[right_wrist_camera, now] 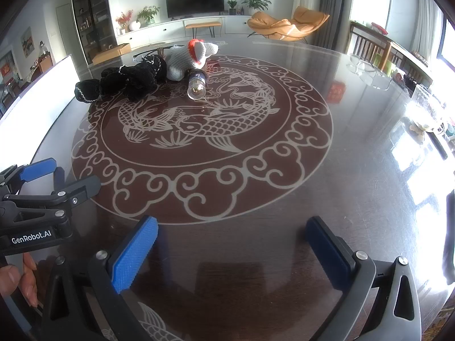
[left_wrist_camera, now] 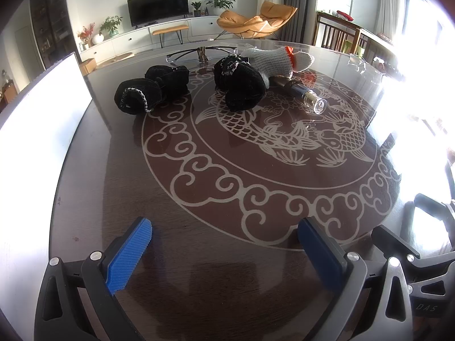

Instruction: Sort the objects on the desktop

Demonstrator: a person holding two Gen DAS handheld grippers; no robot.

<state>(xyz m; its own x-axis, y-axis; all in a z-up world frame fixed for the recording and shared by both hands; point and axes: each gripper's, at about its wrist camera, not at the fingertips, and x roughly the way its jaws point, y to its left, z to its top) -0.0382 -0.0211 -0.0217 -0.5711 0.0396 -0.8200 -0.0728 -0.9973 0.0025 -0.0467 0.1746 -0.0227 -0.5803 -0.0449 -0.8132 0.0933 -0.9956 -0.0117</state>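
Note:
Two black knitted gloves lie at the far side of the round table: one (left_wrist_camera: 150, 91) to the left, one (left_wrist_camera: 241, 83) in the middle. In the right wrist view they show as one (right_wrist_camera: 88, 89) and another (right_wrist_camera: 136, 78). A grey knitted glove with an orange cuff (left_wrist_camera: 277, 58) (right_wrist_camera: 193, 56) lies behind them. A small glass bottle (left_wrist_camera: 308, 98) (right_wrist_camera: 196, 85) lies on its side beside it. My left gripper (left_wrist_camera: 224, 236) is open and empty, near the table's front. My right gripper (right_wrist_camera: 231, 238) is open and empty, right of the left one (right_wrist_camera: 54, 176).
The dark table (left_wrist_camera: 199, 270) has a fish and cloud pattern under glass. A white board (left_wrist_camera: 42, 108) stands at the left edge. Clear acrylic pieces (right_wrist_camera: 369, 71) lie at the far right. A clear tray (left_wrist_camera: 199, 52) sits at the far edge.

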